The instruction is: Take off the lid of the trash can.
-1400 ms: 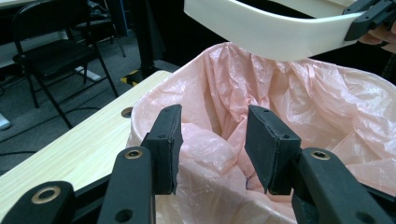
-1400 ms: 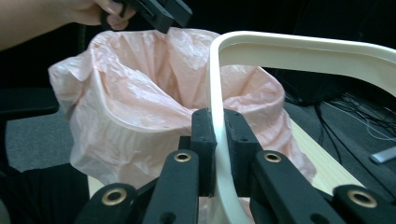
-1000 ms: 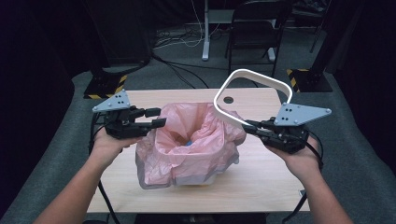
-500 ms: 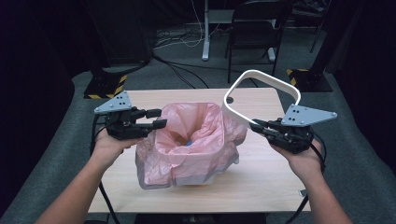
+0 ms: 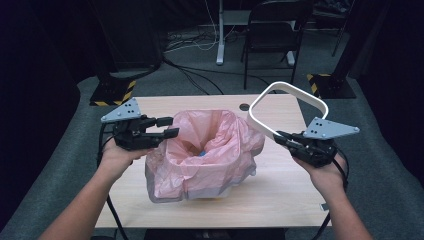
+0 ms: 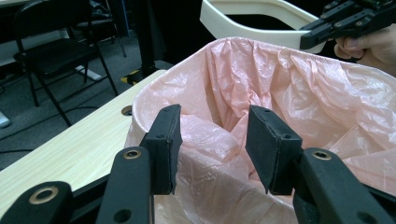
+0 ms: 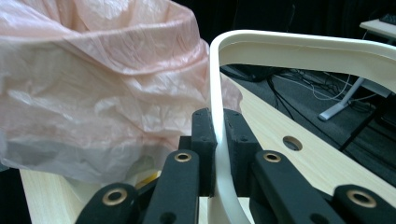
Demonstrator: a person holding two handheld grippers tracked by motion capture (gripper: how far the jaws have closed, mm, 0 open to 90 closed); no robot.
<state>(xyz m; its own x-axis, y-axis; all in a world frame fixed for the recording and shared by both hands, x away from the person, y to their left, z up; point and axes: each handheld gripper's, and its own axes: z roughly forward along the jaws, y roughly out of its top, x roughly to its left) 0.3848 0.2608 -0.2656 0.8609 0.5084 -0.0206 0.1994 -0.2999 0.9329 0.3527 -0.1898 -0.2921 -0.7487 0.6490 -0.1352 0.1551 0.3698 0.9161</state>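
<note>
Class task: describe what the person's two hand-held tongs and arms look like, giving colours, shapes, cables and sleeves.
Both the left tongs and the right tongs are black, each with two flat rectangular jaw pads on arms with brass-ringed holes. Each carries a grey three-cornered plate dotted with small holes. A black cable trails from each. The forearms are bare, with no sleeves in view.

On the tabletop I log one bin at centre, with a bag set in it and folded out over its rim. My left tongs sit at its left edge, apart from the bag; my right tongs sit at its right, clamped on a ring frame raised above the tabletop's far right corner. Behind the tabletop, on the floor, stands a chair.
</note>
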